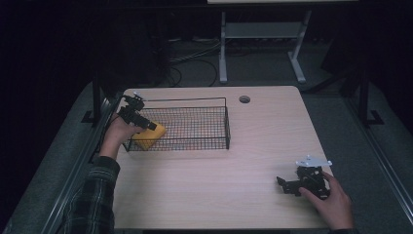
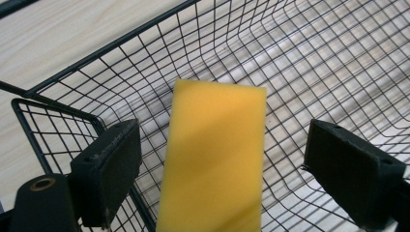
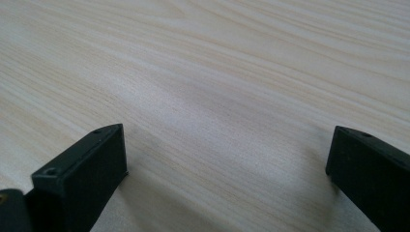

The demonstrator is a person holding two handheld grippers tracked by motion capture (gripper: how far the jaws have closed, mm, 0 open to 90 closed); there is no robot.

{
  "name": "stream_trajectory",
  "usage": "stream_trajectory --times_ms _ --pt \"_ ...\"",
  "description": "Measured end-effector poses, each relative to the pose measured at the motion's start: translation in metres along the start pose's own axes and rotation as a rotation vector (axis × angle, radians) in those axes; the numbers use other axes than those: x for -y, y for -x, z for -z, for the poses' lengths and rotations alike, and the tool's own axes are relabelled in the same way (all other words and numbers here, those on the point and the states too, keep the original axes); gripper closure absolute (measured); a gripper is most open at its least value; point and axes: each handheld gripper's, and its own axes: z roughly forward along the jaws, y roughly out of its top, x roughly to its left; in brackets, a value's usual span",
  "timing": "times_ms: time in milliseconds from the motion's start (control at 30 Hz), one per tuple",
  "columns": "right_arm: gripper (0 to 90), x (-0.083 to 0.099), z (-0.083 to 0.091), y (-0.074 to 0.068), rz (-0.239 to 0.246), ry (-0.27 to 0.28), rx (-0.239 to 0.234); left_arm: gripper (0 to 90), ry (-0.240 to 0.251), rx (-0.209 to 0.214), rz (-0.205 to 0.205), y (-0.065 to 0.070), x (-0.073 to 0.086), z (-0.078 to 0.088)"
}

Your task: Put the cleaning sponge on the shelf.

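Between the two black pads of the left gripper (image 2: pixel 220 164) lies a yellow sponge (image 2: pixel 215 159), and clear gaps show on both sides of it, so the pads press on nothing. One pad (image 2: pixel 109 169) stands to the sponge's left and the other to its right, spread wide. The sponge is a flat rectangular block, its long side running away from the fingers, and it rests inside a black wire basket (image 2: pixel 309 63), whose mesh floor and walls curve up beyond and beside the pads. A corner of the basket's rim sits just outside the left-hand pad, with pale wooden tabletop past it.

From the high view, the left gripper (image 1: pixel 148 125) reaches over the basket's (image 1: pixel 195 100) left end, its tips over the sponge (image 1: pixel 150 138), which lies in the near left corner of the basket. The person's left hand (image 1: pixel 117 136) holds the gripper from outside the rim.

Well apart from all this, the right gripper (image 1: pixel 281 183) sits low by the table's (image 1: pixel 219 185) near right edge, held by the right hand (image 1: pixel 333 202). Its own fingers (image 3: pixel 87 169) stand spread wide with bare wood grain between them and beyond.
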Motion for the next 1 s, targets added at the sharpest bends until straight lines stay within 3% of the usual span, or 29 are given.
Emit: stream_trajectory --times_ms 367,1000 --pt "0.1 0.0 0.0 0.0 -0.002 0.0 -0.001 12.9 0.058 -0.006 -0.011 0.006 0.009 0.02" --pt "0.1 0.0 0.0 0.0 -0.001 0.001 -0.001 13.1 0.151 0.004 -0.025 0.035 0.043 0.044"
